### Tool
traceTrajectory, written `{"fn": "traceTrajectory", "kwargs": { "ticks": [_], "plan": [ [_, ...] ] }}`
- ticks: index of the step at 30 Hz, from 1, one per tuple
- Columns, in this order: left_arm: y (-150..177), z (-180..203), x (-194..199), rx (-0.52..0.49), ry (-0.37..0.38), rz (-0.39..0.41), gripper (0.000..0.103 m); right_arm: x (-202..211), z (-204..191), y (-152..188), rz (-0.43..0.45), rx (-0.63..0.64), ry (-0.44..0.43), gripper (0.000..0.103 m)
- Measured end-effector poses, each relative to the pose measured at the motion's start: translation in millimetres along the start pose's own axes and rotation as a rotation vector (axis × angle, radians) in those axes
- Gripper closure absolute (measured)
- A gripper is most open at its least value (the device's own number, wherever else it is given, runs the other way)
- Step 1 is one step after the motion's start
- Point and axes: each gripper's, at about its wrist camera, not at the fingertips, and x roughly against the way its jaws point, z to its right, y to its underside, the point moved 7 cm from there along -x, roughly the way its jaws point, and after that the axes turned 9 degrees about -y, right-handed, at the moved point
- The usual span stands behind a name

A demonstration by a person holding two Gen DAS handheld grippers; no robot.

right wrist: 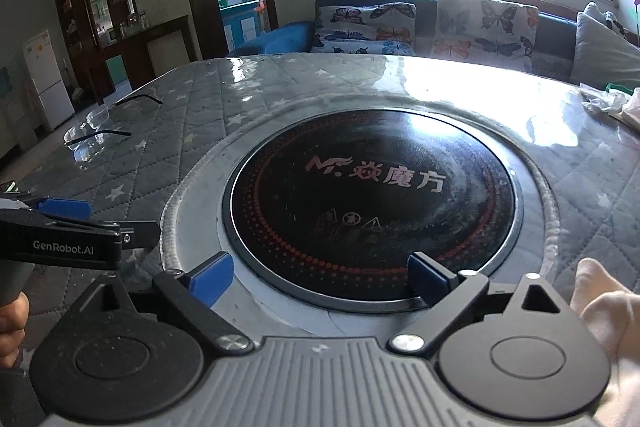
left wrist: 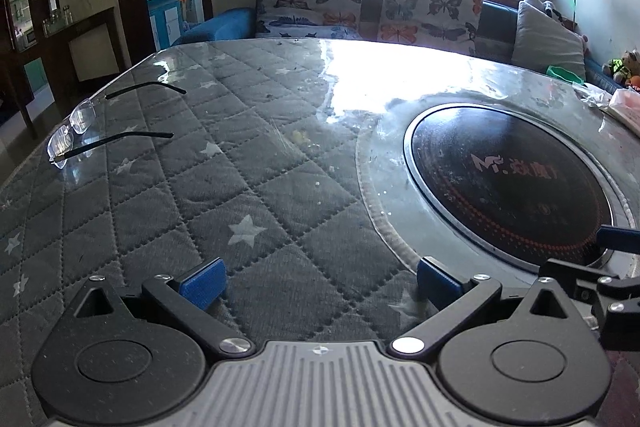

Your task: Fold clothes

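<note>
A pale cloth (right wrist: 600, 311) shows at the lower right of the right wrist view, bunched beside my right gripper's housing; no garment lies spread on the table. My right gripper (right wrist: 320, 277) hangs open over the near rim of a round black cooktop (right wrist: 372, 203), with nothing between its blue pads. To the left, my left gripper (left wrist: 320, 283) stands open and holds nothing, above the grey quilted star-print table cover (left wrist: 240, 187). A hand (right wrist: 12, 323) holds it at the left edge of the right wrist view.
Rimless eyeglasses (left wrist: 72, 131) lie unfolded near the table's left edge. Crumpled plastic bags (right wrist: 608, 103) sit at the far right corner. A blue sofa with butterfly cushions (left wrist: 428, 11) runs behind the table under the window. Dark cabinets (right wrist: 108, 23) stand at the left.
</note>
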Motion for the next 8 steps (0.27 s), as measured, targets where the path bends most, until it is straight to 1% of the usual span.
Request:
{"fn": "traceTrajectory", "kwargs": {
  "ticks": [6,8],
  "plan": [
    [-0.5,0.0,-1.2,0.006,0.0,0.022,0.0,-2.8,-0.1,1.5,0.0,0.013,0.003,0.0],
    [-0.1,0.0,-1.1,0.008,0.001,0.034,0.0,-3.5,-0.1,2.0,-0.002,0.021,0.009,0.0]
  ]
}}
